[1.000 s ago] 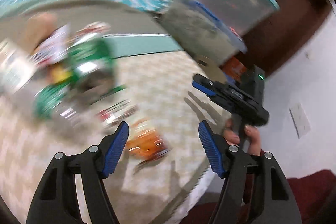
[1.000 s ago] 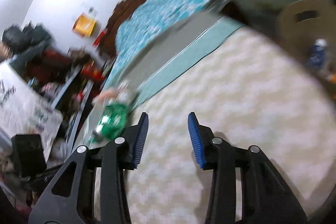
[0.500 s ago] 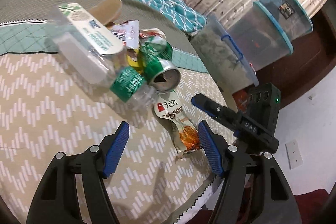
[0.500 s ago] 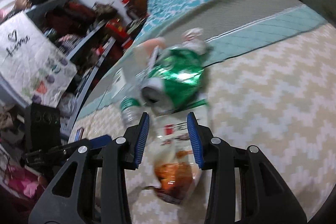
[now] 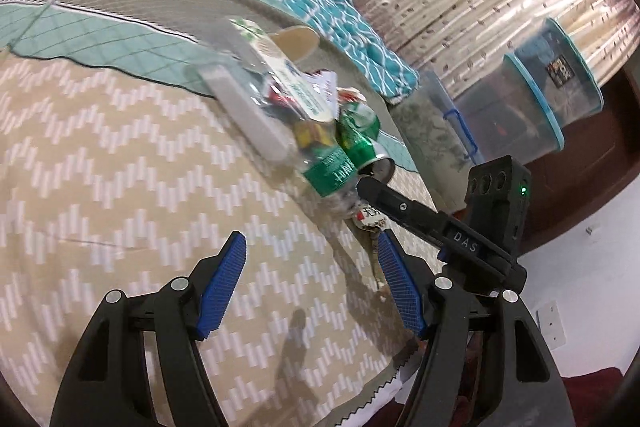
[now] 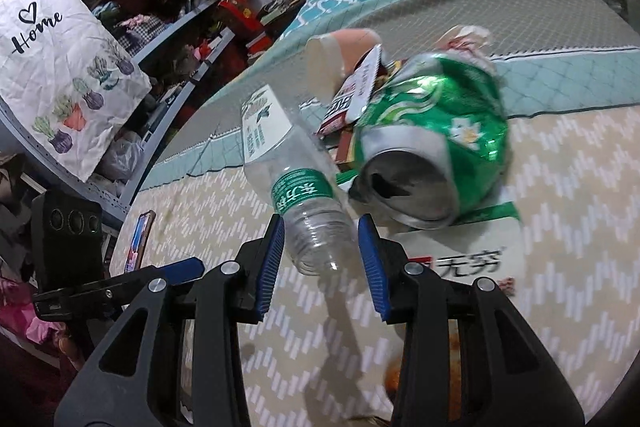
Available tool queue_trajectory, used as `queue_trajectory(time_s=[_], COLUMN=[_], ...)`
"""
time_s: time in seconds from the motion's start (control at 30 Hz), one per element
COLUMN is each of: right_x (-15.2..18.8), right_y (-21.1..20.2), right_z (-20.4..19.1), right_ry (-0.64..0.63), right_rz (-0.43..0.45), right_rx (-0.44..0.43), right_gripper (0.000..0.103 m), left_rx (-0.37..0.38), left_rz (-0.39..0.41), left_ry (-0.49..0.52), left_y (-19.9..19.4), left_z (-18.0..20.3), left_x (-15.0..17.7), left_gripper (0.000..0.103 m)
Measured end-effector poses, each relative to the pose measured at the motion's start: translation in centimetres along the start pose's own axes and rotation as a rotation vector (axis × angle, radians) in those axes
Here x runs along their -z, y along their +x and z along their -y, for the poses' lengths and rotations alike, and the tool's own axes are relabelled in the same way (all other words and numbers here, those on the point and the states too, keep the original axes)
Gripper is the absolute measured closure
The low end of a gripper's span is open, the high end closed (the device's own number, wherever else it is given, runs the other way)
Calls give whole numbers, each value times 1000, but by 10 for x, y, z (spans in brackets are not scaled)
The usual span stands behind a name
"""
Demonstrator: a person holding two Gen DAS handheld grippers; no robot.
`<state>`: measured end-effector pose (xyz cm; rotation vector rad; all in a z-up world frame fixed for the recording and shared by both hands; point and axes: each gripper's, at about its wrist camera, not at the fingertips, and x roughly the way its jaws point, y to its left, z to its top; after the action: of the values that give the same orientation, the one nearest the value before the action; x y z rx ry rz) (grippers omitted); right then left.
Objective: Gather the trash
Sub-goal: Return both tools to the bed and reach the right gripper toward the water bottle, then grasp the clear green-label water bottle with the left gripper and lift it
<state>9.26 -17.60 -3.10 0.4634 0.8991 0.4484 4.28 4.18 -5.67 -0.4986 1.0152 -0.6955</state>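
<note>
Left wrist: left gripper [image 5: 312, 281] open over zigzag bedspread [image 5: 120, 163], trash pile [image 5: 316, 131] ahead-right.

Right wrist: right gripper [image 6: 322, 259] open, jaws either side of clear plastic bottle [image 6: 296, 183] mouth, contact unclear. Green can [image 6: 432, 143] beside bottle, lying on snack wrapper [image 6: 468, 255].

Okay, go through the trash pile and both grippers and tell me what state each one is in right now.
Plastic bottle: uncapped, empty, lying down, neck between the right jaws.
Green can: opened, dented, on its side.
Snack wrapper: torn open, flat.
Right gripper: open around the bottle neck.
Left gripper: open, empty.
</note>
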Motion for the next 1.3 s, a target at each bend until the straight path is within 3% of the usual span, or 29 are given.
queue_trajectory(time_s=[0.2, 0.3, 0.8, 1.3], right_x=[10, 15, 42, 51], right_y=[12, 5, -32, -24], right_z=[-38, -48, -2, -16], right_ry=[-79, -117, 42, -21], right_rz=[-40, -12, 62, 25], right_rx=[-93, -87, -15, 0], right_gripper=[61, 61, 61, 61], left_rx=[-8, -9, -14, -29], left_rz=[35, 41, 9, 12], left_ry=[-32, -42, -42, -48], left_y=[-13, -16, -3, -2], left_z=[-13, -18, -16, -17], left_x=[-2, -1, 3, 2], left_gripper=[39, 39, 39, 38])
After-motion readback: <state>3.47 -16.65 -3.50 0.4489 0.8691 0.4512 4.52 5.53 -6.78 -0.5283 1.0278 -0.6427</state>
